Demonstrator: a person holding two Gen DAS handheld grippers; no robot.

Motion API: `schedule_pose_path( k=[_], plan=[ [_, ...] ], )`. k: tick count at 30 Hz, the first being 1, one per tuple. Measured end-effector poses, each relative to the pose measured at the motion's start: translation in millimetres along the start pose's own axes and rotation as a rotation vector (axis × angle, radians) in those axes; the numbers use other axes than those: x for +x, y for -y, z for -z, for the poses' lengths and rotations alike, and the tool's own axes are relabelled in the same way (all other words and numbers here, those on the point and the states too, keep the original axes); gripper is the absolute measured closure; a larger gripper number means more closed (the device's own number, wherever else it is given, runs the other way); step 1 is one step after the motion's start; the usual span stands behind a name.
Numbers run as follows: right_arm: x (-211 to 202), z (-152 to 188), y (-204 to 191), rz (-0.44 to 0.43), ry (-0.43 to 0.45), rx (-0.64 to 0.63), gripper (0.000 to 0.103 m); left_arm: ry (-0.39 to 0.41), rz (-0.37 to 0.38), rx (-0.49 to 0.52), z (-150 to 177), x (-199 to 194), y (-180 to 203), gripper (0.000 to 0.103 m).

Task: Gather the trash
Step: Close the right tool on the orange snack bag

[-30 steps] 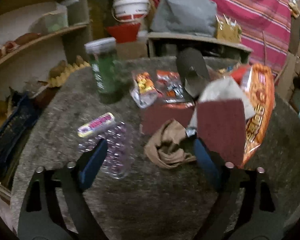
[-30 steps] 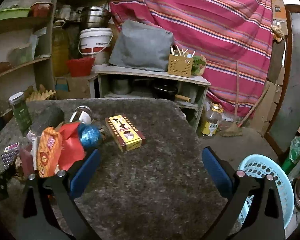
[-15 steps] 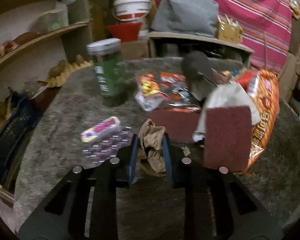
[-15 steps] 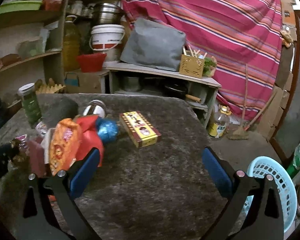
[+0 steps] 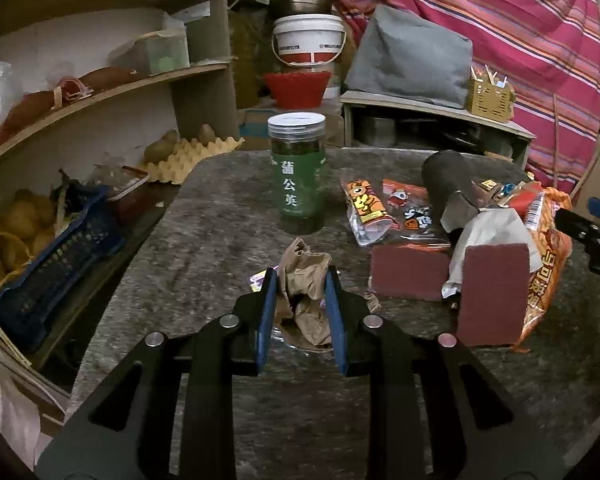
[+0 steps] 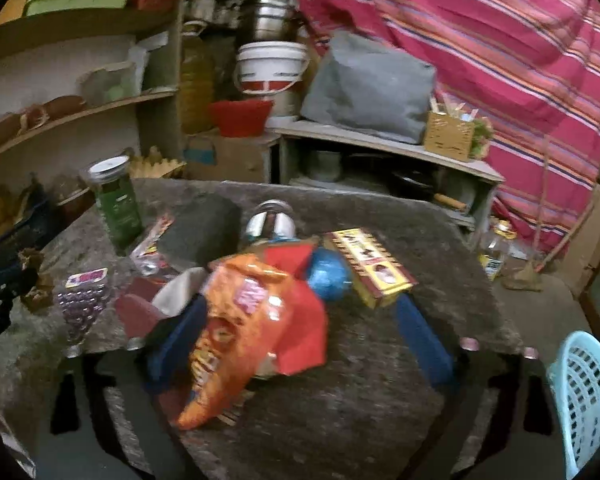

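My left gripper (image 5: 300,276) is shut on a crumpled brown paper (image 5: 306,280), held just above the grey table (image 5: 204,248). An orange snack bag (image 6: 236,320) with a red wrapper (image 6: 300,320) lies between the closing jaws of my right gripper (image 6: 300,306). The left finger (image 6: 176,344) is close beside the bag and the right finger (image 6: 424,344) stands apart from it. Two printed snack wrappers (image 5: 366,210) lie behind maroon sponges (image 5: 410,272). In the left wrist view the right gripper (image 5: 592,220) shows at the far right edge.
A green jar (image 5: 298,176), a dark grey roll (image 5: 448,184), a purple blister pack (image 6: 82,300), a yellow box (image 6: 370,264) and a blue foil ball (image 6: 328,274) sit on the table. A light blue basket (image 6: 584,396) stands on the floor at the right. Shelves line the left.
My left gripper shut on the brown paper and lifted it off the table. My right gripper swung left over the orange bag and its jaws narrowed.
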State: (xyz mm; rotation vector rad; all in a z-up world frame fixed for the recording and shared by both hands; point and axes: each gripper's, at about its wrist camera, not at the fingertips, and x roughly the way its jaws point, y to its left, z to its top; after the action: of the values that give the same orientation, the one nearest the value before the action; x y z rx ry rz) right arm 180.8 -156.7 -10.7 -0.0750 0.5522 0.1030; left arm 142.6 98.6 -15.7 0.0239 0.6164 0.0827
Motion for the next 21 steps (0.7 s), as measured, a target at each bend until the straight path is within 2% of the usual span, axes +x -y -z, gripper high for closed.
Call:
schedule_pose_path(
  k=[2, 4, 5, 6, 7, 12, 16, 21],
  plan=[
    [8, 0, -8, -0.021, -0.026, -0.025, 0.033, -0.005, -0.002, -0.001, 1, 1, -2, 0.08],
    [15, 1, -12, -0.044, -0.051, -0.036, 0.06, -0.012, -0.006, 0.0, 2, 3, -2, 0.08],
    [19, 3, -12, -0.062, -0.065, -0.034, 0.067, -0.014, -0.008, 0.002, 2, 4, -2, 0.08],
    [21, 4, -11, -0.071, -0.07, -0.031, 0.082, -0.013, -0.01, 0.005, 2, 5, -1, 0.08],
    [22, 6, -10, -0.069, -0.077, -0.031, 0.086, -0.012, -0.013, 0.009, 3, 4, 0, 0.08],
    [20, 7, 9, -0.003, -0.049, -0.035, 0.091, -0.005, -0.018, 0.016, 3, 3, 4, 0.08],
    [15, 7, 39, 0.026, -0.04, 0.016, 0.091, -0.005, -0.021, 0.016, 2, 3, 5, 0.08],
    [3, 7, 83, -0.009, -0.036, 0.141, 0.091, 0.005, -0.016, 0.011, 0, -1, 8, 0.08]
  ],
)
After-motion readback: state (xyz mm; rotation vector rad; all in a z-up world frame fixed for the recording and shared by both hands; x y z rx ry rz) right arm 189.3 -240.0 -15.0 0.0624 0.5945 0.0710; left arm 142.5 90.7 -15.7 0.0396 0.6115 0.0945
